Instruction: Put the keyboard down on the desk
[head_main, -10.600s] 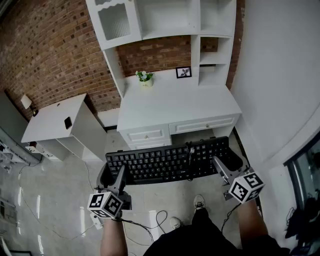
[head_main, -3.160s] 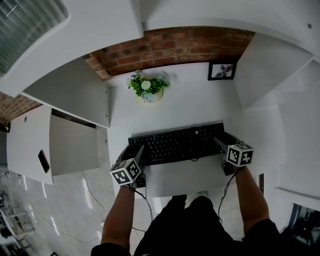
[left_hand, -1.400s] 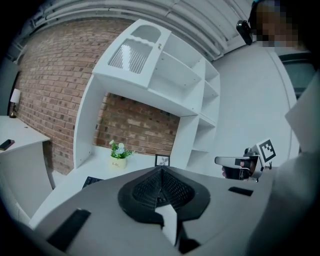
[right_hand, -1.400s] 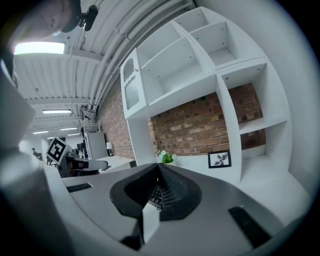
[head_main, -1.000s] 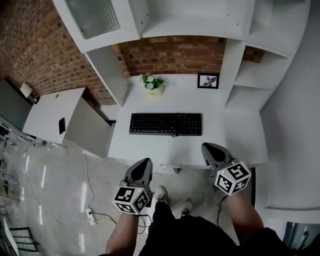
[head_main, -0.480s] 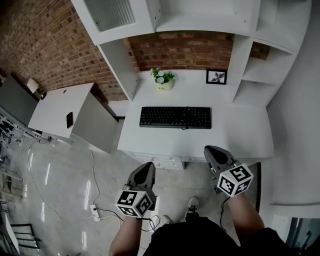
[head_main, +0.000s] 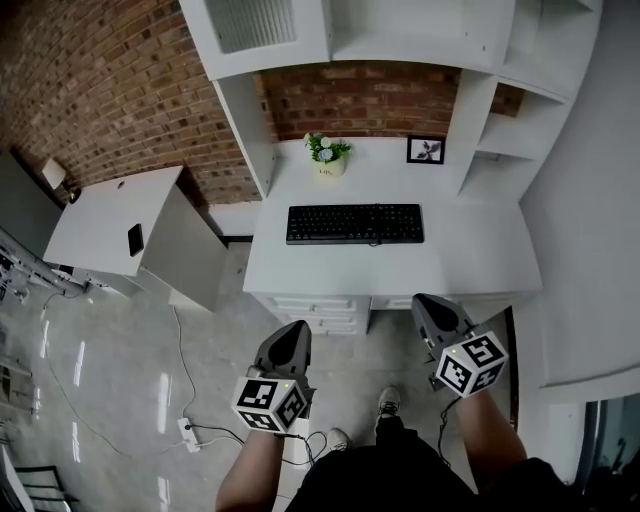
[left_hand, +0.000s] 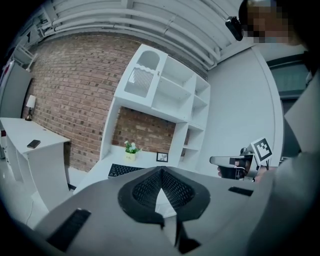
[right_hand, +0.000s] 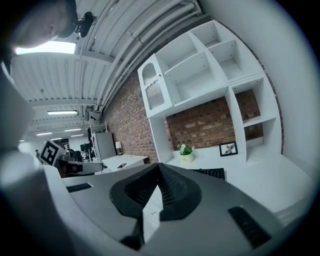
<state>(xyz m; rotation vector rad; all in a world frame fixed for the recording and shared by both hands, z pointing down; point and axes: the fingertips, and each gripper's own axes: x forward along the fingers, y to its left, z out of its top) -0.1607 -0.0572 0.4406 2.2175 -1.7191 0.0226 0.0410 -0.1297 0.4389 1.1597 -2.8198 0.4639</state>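
The keyboard (head_main: 354, 224) lies flat on the desk (head_main: 480, 262), just in front of the plant (head_main: 327, 153), while the left gripper (head_main: 290, 335) and right gripper (head_main: 428, 308) hang well apart from it, fingers pressed together and empty, so the task looks finished.
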